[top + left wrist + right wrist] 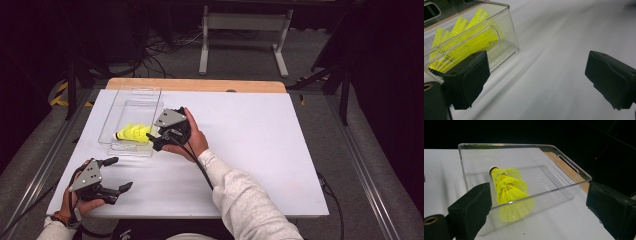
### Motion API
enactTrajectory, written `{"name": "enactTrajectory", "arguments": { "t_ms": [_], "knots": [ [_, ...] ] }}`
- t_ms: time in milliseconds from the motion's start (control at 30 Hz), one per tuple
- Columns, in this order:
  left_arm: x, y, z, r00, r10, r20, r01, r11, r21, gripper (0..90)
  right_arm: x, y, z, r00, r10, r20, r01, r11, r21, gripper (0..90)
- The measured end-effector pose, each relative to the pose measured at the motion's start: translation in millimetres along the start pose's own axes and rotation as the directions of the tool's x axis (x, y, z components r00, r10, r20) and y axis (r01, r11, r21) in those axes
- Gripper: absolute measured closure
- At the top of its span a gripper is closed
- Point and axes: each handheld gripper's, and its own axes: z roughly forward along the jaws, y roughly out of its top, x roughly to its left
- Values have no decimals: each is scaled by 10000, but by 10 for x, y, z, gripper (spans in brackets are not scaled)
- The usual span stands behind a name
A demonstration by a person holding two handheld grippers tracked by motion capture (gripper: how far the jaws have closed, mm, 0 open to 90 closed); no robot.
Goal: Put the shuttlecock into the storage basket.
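Although nothing is gripped at this moment, the work looks nearly finished: the yellow shuttlecocks (pixel 132 133), nested one inside another, lie on their side in the clear bin (pixel 116 107) left of centre in the high view. At the lower left of that view the left gripper (pixel 119 173) rests near the table (pixel 260 145) edge, jaws spread wide and empty, well apart from the bin. Just right of the bin, the right gripper (pixel 151 142) sits at its wall, pointing at the shuttlecocks; in its own view its jaws stand wide, holding nothing, with the shuttlecocks (pixel 510 195) behind the wall between them. I judge that only drawing back remains, as no shuttlecocks lie loose on the table.
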Motion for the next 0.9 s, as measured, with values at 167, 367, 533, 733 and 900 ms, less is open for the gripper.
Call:
{"name": "enactTrajectory", "arguments": {
  "t_ms": [167, 367, 533, 733, 900],
  "knots": [
    [-3, -1, 1, 10000, -27, 27, 27, 10000, 22, 66, -30, -15, -41, 9999, -35, 106, 35, 10000, -15, 71],
    [-2, 0, 1, 10000, -6, 18, 6, 10000, 18, 66, -54, -27, -74, 9997, -48, 224, 48, 10000, -25, 71],
    [-2, 0, 2, 10000, -4, 26, 4, 10000, 23, 66, -78, -31, -110, 9995, -56, 297, 57, 10000, -44, 71],
    [-3, -1, 5, 10000, -9, 29, 9, 10000, 37, 67, -99, -44, -148, 9993, -101, 373, 103, 9999, -48, 71],
    [-4, 0, 7, 10000, -14, 43, 14, 10000, 42, 66, -118, -52, -174, 9990, -84, 432, 87, 9999, -63, 72]
  ]
}}
